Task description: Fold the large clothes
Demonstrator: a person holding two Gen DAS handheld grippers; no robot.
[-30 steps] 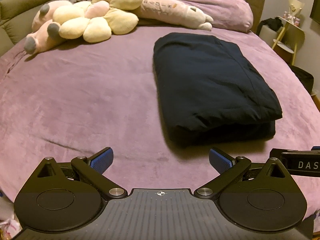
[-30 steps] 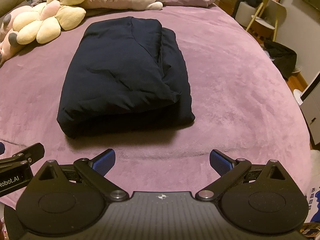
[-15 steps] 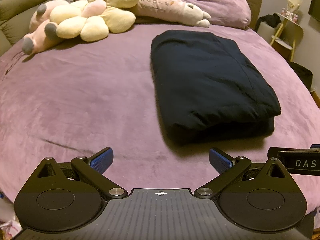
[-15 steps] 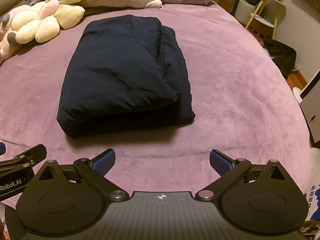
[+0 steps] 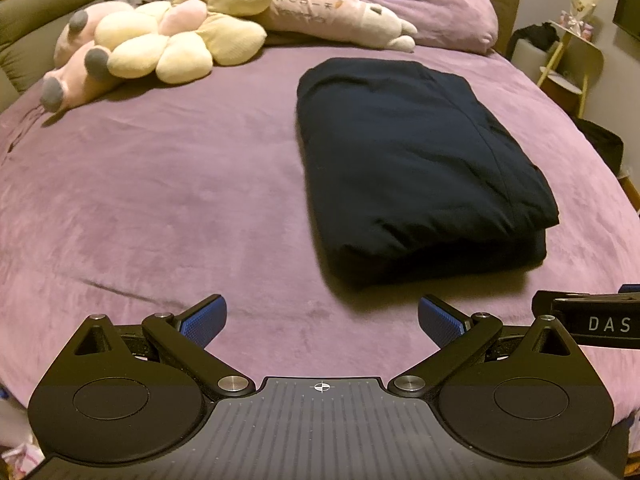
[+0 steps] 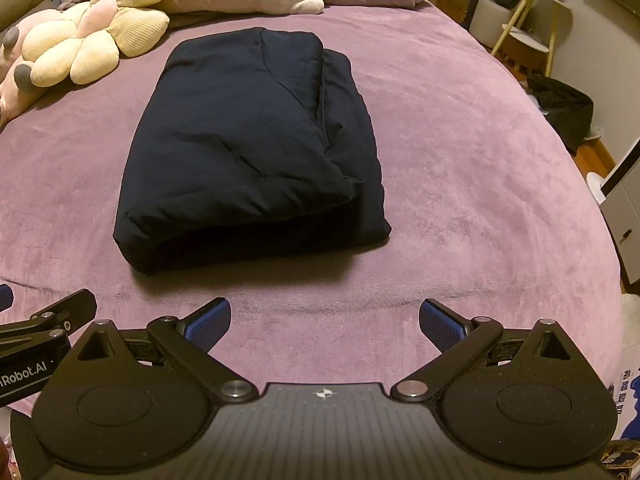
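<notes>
From the left wrist view, the left gripper point(image 5: 319, 316) is seen with its jaws spread wide and nothing held between them. The dark garment point(image 5: 416, 168) lies ahead of it and off to its right, well clear of the blue pads point(image 5: 202, 320), as a thick rectangular bundle with one layer doubled over another. The folding is judged to be finished or all but finished, since no loose sleeve or hem is seen trailing out. If a further fold is wanted, the near edge would have to be reached by moving forward and to the right, and both near corners would have to be taken together. The tip of the right gripper point(image 5: 588, 318) is seen just beside the tool on its right. The bundle rests on a purple bedspread point(image 5: 160, 200), soft and slightly creased near the tool. Stuffed toys point(image 5: 168, 44) are piled far ahead to the left, with a pillow point(image 5: 440, 12) beyond the bundle.

From the right wrist view, the right gripper point(image 6: 324, 318) is likewise seen wide open and empty. The garment point(image 6: 248, 152) lies ahead and slightly left, apart from the fingers, its upper layer stopping short of the lower one along the right side. That offset edge could be squared. A stool point(image 6: 532, 28) and a dark bag point(image 6: 564, 108) stand off the bed to the far right.
</notes>
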